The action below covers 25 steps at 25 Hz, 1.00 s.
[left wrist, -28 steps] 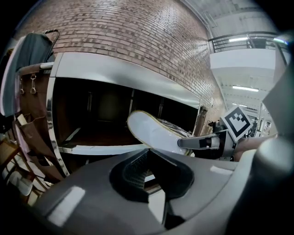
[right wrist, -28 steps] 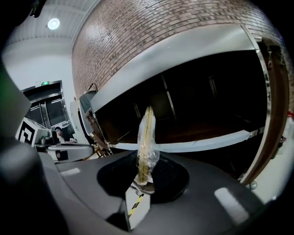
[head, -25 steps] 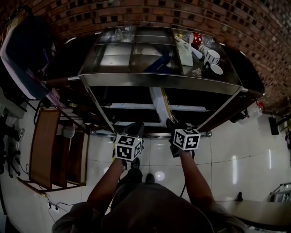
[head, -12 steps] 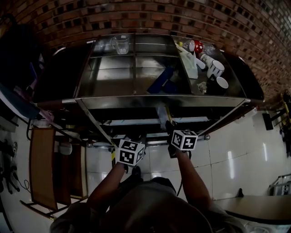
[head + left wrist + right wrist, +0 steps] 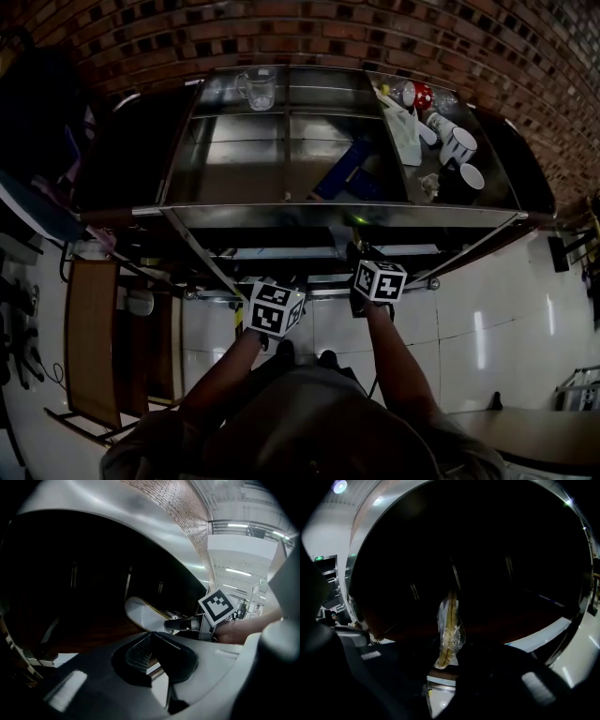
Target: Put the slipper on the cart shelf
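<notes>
The slipper [image 5: 449, 629], white with a yellow edge and wrapped in clear plastic, reaches into the dark space over the cart's lower shelf [image 5: 93, 634]. Its near end sits between the jaws of my right gripper [image 5: 443, 665], which are opening while the pads still hold it. The left gripper view shows the slipper [image 5: 143, 615] flat and low over the shelf, with the right gripper [image 5: 180, 624] at its end. In the head view the right gripper [image 5: 356, 253] is under the cart's top rim [image 5: 281, 216]. My left gripper [image 5: 150, 637] is shut and empty, just left of it [image 5: 277, 286].
The steel cart top carries a glass jug [image 5: 255, 86], mugs [image 5: 459, 145], a blue object [image 5: 342, 173] and other small items. A brick wall stands behind. A wooden frame [image 5: 89, 328] stands on the white tiled floor to the left.
The right gripper has pushed forward under the cart top, so the slipper is now nearly hidden in the head view. The left gripper has shifted slightly right and toward the person.
</notes>
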{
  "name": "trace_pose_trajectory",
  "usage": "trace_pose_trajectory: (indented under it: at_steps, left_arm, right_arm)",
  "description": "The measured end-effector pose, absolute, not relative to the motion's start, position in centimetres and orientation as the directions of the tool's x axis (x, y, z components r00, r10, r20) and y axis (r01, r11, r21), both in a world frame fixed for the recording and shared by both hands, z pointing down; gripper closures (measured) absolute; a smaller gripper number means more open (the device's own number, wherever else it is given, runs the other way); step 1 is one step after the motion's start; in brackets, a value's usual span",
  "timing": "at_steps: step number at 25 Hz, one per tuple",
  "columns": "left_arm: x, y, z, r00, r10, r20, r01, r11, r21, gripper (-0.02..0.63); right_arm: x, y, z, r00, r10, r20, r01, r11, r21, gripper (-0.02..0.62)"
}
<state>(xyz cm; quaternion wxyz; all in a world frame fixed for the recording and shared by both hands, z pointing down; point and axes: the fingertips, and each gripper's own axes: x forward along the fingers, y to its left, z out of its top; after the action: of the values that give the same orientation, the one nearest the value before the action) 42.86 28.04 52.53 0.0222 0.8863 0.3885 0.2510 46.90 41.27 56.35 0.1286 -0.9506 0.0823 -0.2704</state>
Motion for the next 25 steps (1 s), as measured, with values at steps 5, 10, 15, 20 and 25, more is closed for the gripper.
trace_pose_trajectory:
  at_steps: [5,10,15,20,25]
  left_arm:
    - [42.9,28.8,52.3,0.577,0.694,0.431,0.674,-0.702,0.229,0.598]
    - [42.8,29.4,51.9,0.590,0.683,0.431,0.662,-0.715,0.227,0.598]
    - [43.0,30.3,51.1,0.606,0.675,0.421,0.654,-0.724,0.220,0.598]
    - [43.1,31.1,50.2,0.620,0.671,0.406,0.651,-0.729,0.210,0.598]
    - [42.8,32.1,49.5,0.624,0.676,0.392,0.657,-0.725,0.206,0.598]
  right_arm:
    - [47.4,42.0,56.7,0.841,-0.209,0.498,-0.091,-0.964,-0.251,0.500]
    - [47.3,42.7,57.4,0.832,-0.213,0.512,-0.101,-0.966,-0.238,0.413]
    - [47.1,43.2,56.7,0.830,-0.245,0.502,-0.146,-0.963,-0.228,0.328]
    - [46.1,43.7,54.3,0.836,-0.299,0.460,-0.226,-0.952,-0.207,0.298]
    - [44.0,43.7,51.5,0.840,-0.360,0.406,-0.296,-0.931,-0.214,0.372]
